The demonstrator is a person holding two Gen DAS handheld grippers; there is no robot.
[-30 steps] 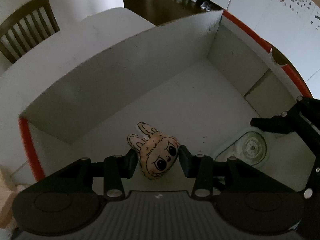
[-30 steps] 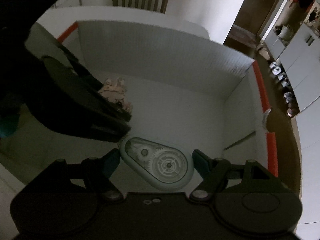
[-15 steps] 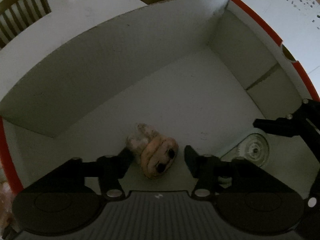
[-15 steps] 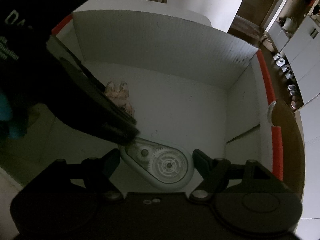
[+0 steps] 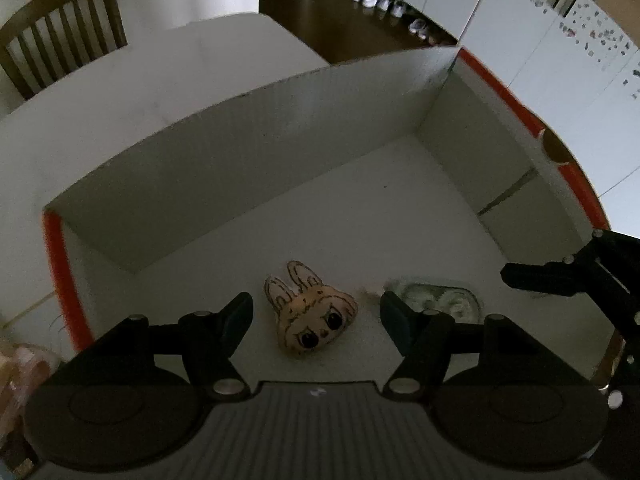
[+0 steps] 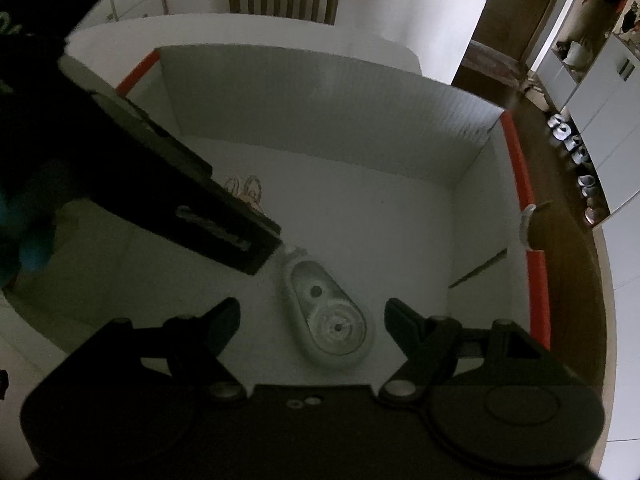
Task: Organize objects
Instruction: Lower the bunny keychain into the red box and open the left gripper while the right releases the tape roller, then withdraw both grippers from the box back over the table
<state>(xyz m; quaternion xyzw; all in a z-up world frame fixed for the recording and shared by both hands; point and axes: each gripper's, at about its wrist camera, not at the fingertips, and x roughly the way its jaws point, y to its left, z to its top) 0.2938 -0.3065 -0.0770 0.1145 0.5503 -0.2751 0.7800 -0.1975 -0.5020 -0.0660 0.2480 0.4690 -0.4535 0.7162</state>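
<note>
A small tan plush head with rabbit ears lies on the floor of a white box with orange edges. My left gripper hovers over it, its jaws opening; the pads stand clear of the plush on both sides. A pale green correction tape dispenser lies flat on the same floor. My right gripper is open above it, fingers well apart from its sides. The dispenser also shows beside the left gripper's right finger. In the right wrist view the left gripper's body hides most of the plush.
The box sits on a white table. A wooden chair stands behind it. The box's tall walls close in the far and right sides. Shoes line a dark floor beyond. The right gripper's finger reaches in from the right.
My left gripper has let go of the plush head and risen slightly; its jaws stand wider. The plush now rests on the box floor. The tape dispenser has swung more end-on between the right fingers.
</note>
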